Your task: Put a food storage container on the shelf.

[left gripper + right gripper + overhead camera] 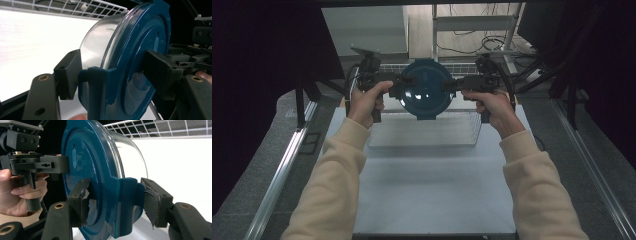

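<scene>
Round clear container [427,92] with its blue lid [426,75] hangs above the tabletop's [432,195] far edge, apparently tilted on its side, left gripper [404,80] and right gripper [447,86] each clamped on a lid latch.

No text, label, brand, number or sign could be read on anything in these views.

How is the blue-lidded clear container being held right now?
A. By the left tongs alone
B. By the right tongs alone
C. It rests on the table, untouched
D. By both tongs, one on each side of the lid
D: the left tongs and right tongs each clamp a latch tab on opposite sides of the blue-lidded container, held up with its lid facing the person.
</scene>
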